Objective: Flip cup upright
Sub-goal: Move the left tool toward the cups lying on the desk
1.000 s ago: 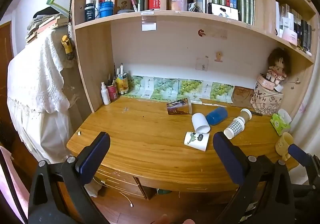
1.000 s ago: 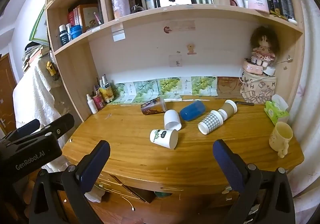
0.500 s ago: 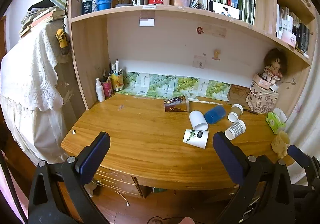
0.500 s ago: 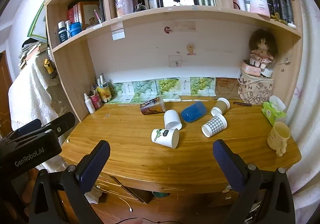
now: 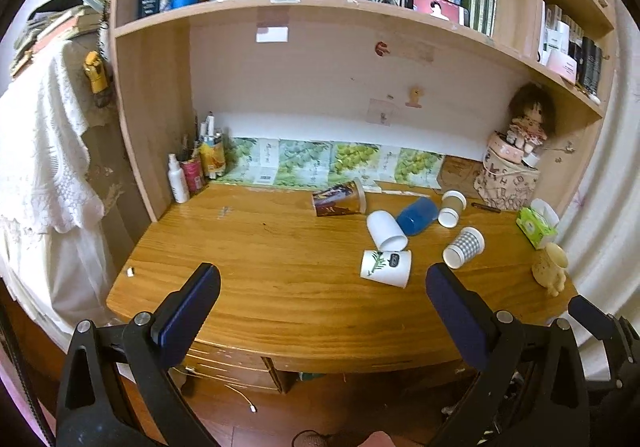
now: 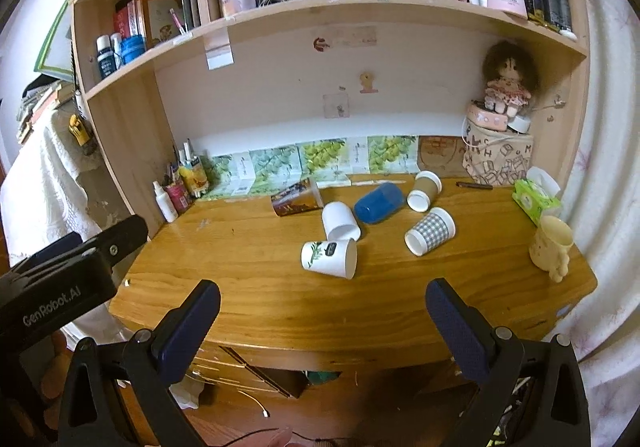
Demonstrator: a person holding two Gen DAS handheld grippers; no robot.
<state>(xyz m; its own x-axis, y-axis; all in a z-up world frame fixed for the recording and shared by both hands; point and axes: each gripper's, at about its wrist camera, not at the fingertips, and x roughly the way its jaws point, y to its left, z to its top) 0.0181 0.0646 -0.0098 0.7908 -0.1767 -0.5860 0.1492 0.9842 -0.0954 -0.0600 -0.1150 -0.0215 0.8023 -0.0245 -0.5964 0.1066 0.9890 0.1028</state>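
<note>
Left wrist view looks over a wooden desk from in front of its front edge, with the left gripper held clear of the surface, jaws wide apart and nothing between them. Right wrist view shows the right gripper the same way: jaws spread, empty, hovering before the desk's front edge, with the left gripper's black body visible at the view's left side.

Six cups lie tipped over toward the desk's back right. Nearest the front edge is a white paper cup with a leaf print, on its side with its mouth toward the right. Just behind it, touching or nearly so, lies a plain white cup. A blue cup lies just beside that one, a dark printed cup sits closer to the back edge, and a brown cup and a checked cup lie farther right.

A yellow mug stands upright near the right edge, beside a green tissue pack.
</note>
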